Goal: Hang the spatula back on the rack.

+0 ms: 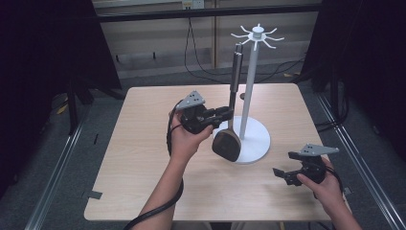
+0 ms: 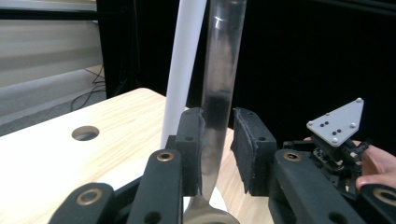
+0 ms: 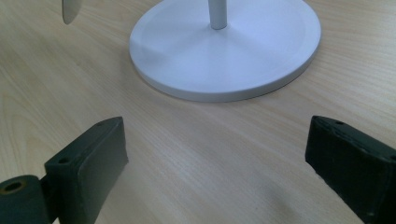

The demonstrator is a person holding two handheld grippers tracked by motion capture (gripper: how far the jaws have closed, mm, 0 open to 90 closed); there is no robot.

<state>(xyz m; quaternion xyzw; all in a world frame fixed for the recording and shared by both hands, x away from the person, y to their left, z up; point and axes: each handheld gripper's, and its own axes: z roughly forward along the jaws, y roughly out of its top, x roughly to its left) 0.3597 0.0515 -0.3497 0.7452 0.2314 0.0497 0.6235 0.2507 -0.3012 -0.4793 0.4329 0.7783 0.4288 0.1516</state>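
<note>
While my left gripper [image 1: 229, 113] has the spatula [image 1: 231, 112] by its handle, I judge the step in hand to be hanging it on the white stand [image 1: 250, 86]. In the left gripper view the shiny handle [image 2: 215, 93] stands upright between the jaws; it lies against one pad [image 2: 192, 144], while a sliver of gap shows at the other, so I cannot call the grip firm. I would close a touch more before lifting, or the tool may swivel.

From above, the dark blade [image 1: 227, 144] hangs below the jaws, at the edge of the stand's round base [image 1: 256, 143], and the handle's top sits lower than the hook ring [image 1: 257, 36]. The post stands just behind the handle, beyond the jaws. To do this well I would raise the tool straight up, keep it vertical, hold it off the post, and bring its top end to one hook from the side.

My right gripper [image 1: 283, 173] rests low over the tabletop [image 1: 143, 158], jaws spread wide with nothing between them, the base [image 3: 224, 46] just ahead of them. I would press it on that base to steady the stand.
</note>
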